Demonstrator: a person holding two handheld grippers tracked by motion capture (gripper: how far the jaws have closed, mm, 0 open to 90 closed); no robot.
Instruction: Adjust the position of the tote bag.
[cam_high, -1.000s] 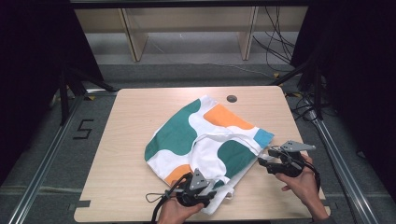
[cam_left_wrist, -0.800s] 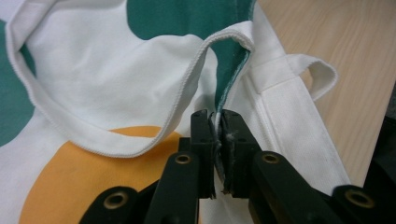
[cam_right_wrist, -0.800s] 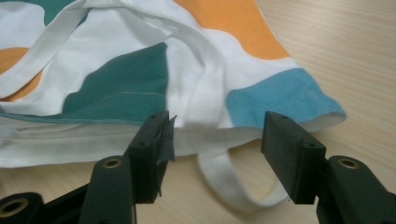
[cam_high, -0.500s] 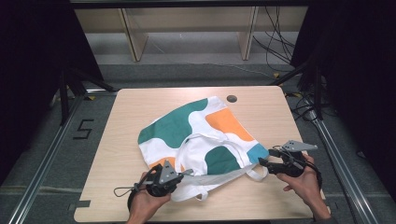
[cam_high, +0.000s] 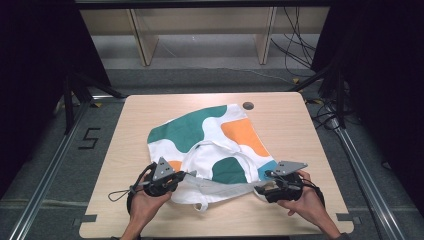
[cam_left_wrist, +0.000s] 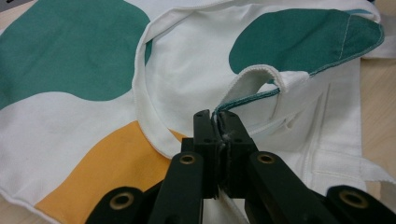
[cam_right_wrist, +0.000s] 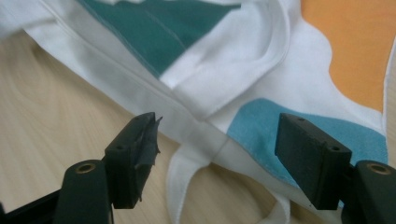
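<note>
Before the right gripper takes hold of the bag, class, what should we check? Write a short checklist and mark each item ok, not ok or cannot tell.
1. Left gripper shut on the bag's edge: ok, cloth is pinched between its jaws.
2. Right gripper ready to grasp: ok, its jaws have just been opening and stand wide, nothing pressed between them.
3. Cloth in front of the right gripper: ok, the white hem and a strap lie just ahead of it.
4. Bag flat on the table: not ok, it is rumpled and folded over near the person.
5. Bag fully on the table: ok.
</note>
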